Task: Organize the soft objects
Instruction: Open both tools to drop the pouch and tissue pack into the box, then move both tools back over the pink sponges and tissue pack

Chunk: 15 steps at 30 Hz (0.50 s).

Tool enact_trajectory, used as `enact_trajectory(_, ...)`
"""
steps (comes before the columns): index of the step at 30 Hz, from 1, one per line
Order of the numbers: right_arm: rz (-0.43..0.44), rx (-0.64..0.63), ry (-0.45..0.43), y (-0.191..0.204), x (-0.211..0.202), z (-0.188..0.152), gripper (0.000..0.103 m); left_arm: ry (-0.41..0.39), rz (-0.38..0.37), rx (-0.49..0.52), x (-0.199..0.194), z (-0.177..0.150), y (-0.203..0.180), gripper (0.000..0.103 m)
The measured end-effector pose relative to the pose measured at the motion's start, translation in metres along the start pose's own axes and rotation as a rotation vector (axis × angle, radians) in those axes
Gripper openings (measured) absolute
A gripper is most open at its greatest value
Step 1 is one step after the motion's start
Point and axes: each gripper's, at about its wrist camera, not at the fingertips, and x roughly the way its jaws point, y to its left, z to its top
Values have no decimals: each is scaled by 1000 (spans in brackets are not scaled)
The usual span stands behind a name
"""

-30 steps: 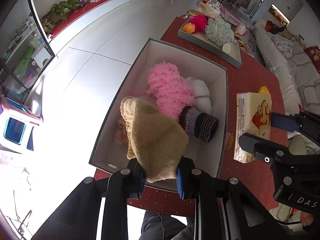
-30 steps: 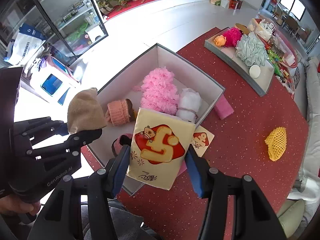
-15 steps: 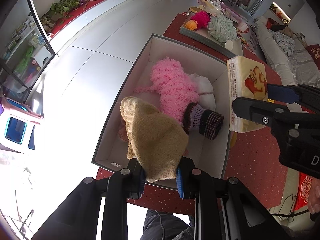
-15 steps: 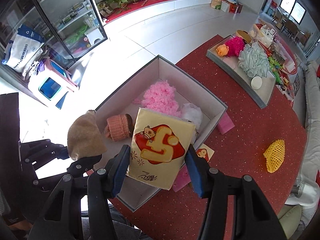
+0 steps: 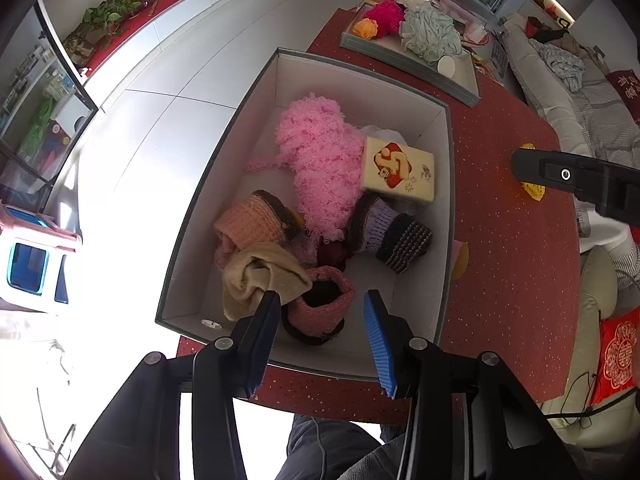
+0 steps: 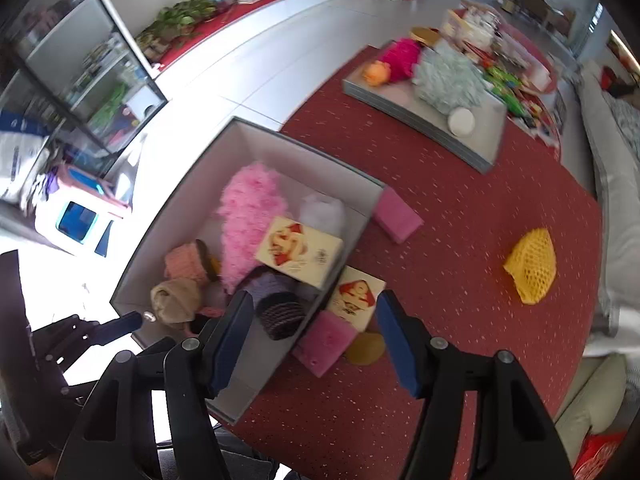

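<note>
The grey box [image 5: 445,240] holds a pink fluffy piece [image 5: 316,160], knitted cuffs and hats, a beige knit hat [image 5: 260,272] and a yellow tissue pack [image 5: 398,170]. My left gripper [image 5: 320,320] hovers over the box's near end. Its jaws are opening with nothing gripped, and the beige hat lies below its left finger. My right gripper [image 6: 316,312] hangs above the box's right wall, its jaws also opening and holding nothing. The tissue pack [image 6: 298,250] rests in the box beyond it. The beige hat [image 6: 176,300] shows at the box's near left.
On the red table beside the box lie a second tissue pack [image 6: 356,296], two pink sponges [image 6: 326,342] [image 6: 396,220] and a yellow foam net [image 6: 532,272]. A grey tray [image 6: 472,148] with bath puffs stands farther back. A sofa runs along the right.
The beige hat has left my left gripper and lies in the box. The tissue pack has left my right gripper and lies in the box. Both grippers' jaws have widened.
</note>
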Motion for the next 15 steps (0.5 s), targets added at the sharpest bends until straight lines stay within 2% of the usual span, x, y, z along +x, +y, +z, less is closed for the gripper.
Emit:
enact_trajectory(2,-19,83,23,-38,5,-1,68,3,-2,21,-1,1,-6,44)
enact_trajectory(5,-106,248,58,-106,16,-1,68,4,-11,70,-2,1,-21,44)
enact_trajectory(8,-126,397,88,-158,19,-16,68,2,-27,132,-4,-2,-39,44)
enact_trajectory(11,-123,388,108,-163,21,-36,68,17,-41,193,-2,-6,-59,44)
enact_trajectory(15,-93,339,174,-147,38,-69,68,23,-64,267,-1,-11,-89,44)
